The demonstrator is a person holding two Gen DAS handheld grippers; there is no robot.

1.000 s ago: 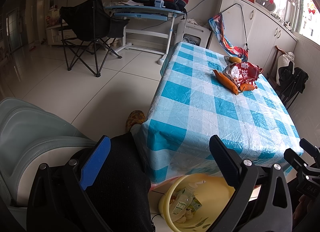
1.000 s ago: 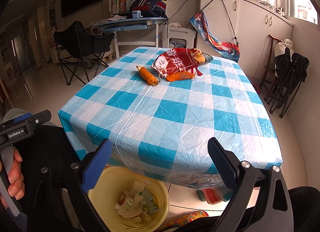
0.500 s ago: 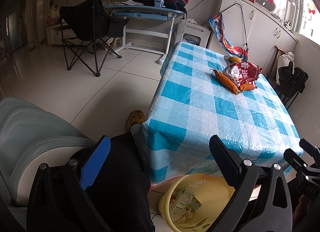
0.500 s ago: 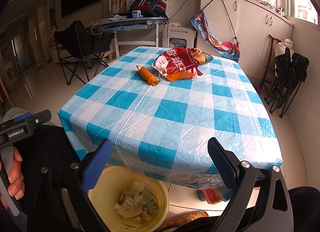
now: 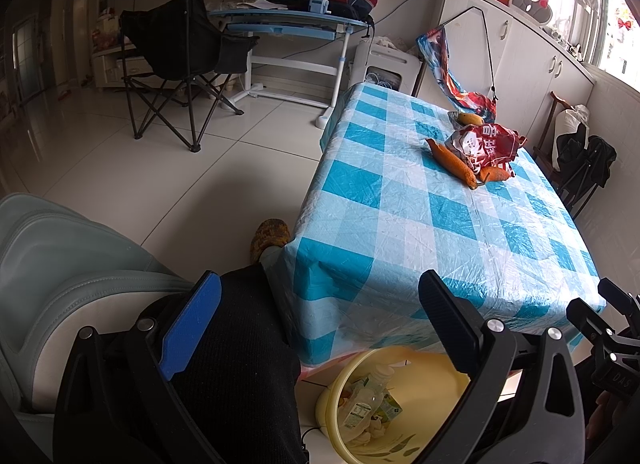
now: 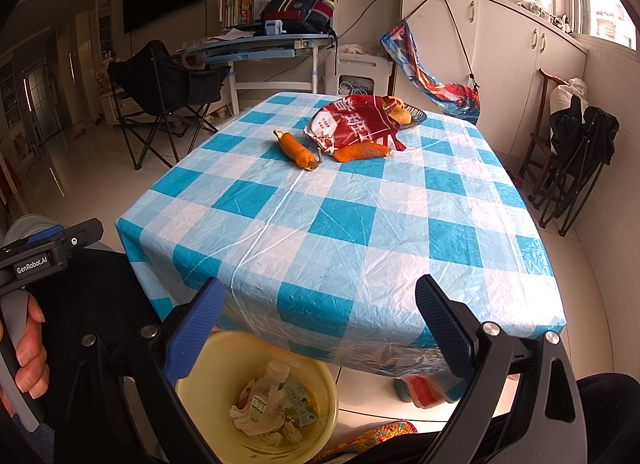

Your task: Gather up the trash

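Observation:
A yellow basin (image 6: 320, 380) (image 5: 448, 368) stands on the floor under the table's near edge, holding a plastic bottle (image 6: 264, 396), a green carton and crumpled paper. A red snack bag (image 6: 356, 123) (image 5: 484, 143) lies at the far end of the blue checked tablecloth (image 6: 340, 223), with two orange peels (image 6: 298, 149) (image 6: 362, 151) beside it. My right gripper (image 6: 318, 296) hangs open and empty above the basin. My left gripper (image 5: 320, 288) is open and empty too, held low over a black-clad knee.
A dish with fruit (image 6: 404, 115) sits behind the bag. A black folding chair (image 6: 160, 91), a blue desk (image 6: 260, 47), white cabinets (image 6: 500, 55) and a folded chair (image 6: 576, 151) ring the table. A person's hand (image 6: 24, 352) holds the left gripper's handle.

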